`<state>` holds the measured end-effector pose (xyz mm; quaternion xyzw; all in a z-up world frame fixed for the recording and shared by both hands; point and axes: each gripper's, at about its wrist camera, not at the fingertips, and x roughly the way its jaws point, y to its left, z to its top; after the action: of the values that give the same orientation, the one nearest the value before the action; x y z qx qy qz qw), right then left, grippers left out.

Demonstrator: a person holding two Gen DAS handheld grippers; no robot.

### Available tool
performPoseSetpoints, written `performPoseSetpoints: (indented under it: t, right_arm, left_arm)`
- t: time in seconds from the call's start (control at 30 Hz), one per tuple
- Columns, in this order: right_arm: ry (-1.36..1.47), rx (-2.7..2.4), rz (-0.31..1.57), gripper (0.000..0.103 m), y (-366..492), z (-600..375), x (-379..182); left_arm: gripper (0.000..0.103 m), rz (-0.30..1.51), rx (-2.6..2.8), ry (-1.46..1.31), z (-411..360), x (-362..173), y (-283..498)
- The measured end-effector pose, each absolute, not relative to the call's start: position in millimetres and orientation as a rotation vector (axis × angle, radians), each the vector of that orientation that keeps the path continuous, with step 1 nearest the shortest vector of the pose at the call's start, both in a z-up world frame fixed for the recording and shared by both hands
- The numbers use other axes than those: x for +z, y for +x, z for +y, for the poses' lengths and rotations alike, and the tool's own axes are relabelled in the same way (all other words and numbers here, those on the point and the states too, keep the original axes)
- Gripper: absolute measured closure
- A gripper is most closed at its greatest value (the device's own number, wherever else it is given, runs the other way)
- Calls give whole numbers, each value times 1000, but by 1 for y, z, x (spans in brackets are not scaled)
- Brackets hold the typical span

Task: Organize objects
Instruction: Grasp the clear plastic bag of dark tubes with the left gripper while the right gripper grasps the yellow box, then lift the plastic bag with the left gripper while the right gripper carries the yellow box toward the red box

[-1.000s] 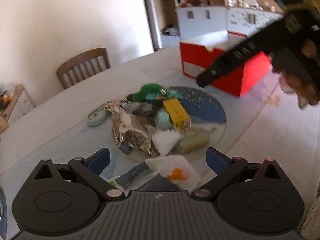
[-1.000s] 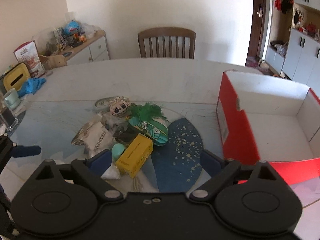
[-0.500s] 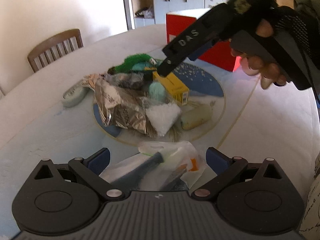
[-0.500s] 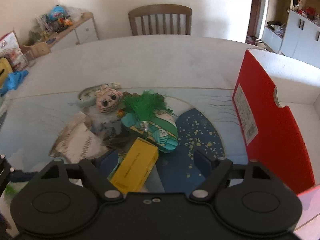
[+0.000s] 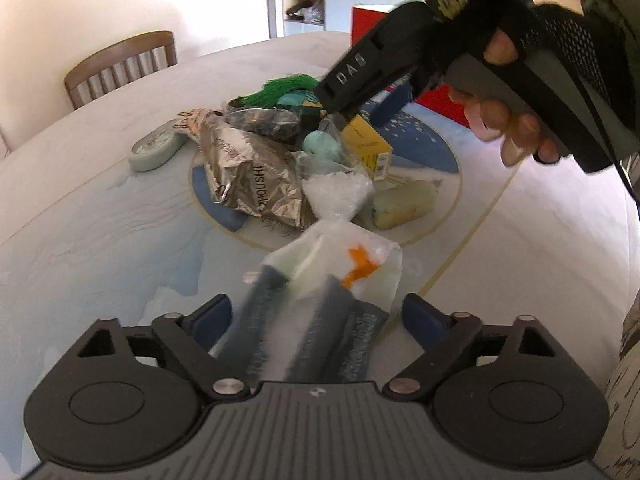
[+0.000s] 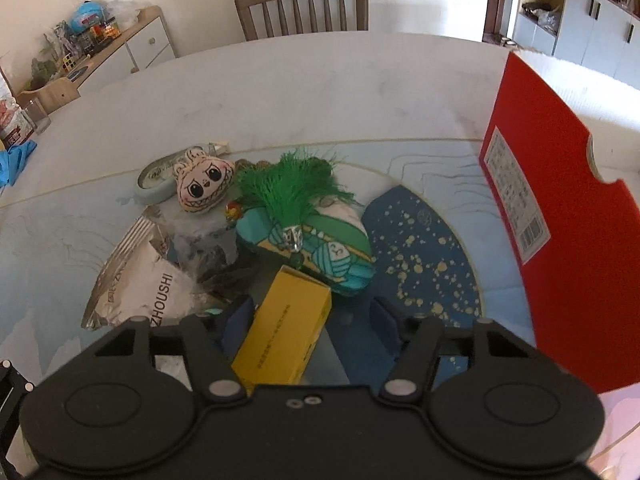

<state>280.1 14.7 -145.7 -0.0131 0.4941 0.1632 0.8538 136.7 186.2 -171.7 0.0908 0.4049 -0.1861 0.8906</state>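
Two grippers, one item each. Right gripper: yellow box lies between its jaws, long axis running along the fingers and tilted a little toward the left one; the left pad is just beside the box's flank, the right pad stands clear with a gap. Jaws about half open and closing; no pressing contact visible, so nothing is held yet. This hand is the nearer to the box, and the red carton sits to the right of the jaws. Left gripper: clear bag of dark tubes lies between its jaws on the desk, long axis pointing away along the fingers, both pads apart from it. Jaws wide, closing; nothing gripped. The remaining heap lies ahead of the left jaws, beyond the bag.
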Motion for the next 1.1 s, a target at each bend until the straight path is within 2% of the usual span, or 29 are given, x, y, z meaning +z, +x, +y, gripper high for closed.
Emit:
performPoseSetpoints:
  t: [0.13,0.37,0.6,0.9,1.1]
  right_arm:
    - [-19,337,1055,48,278,12,-148]
    - [-51,352,1057,73,267,10,-147]
    - [-90,370,1047,75,251,5,-143]
    - [-65,416,1038,75,229,-16,-120]
    - [-65,471,1027,75,217,-34,-103]
  left_arm:
    - [24,838,-360,167,189,-169,135]
    - [44,839,-301,149,189,-166,131]
    - [57,864,-245,117,189,-160,132]
    - [65,889,-174,84,180,-153,132]
    - [66,894,-130,57,167,-139,130]
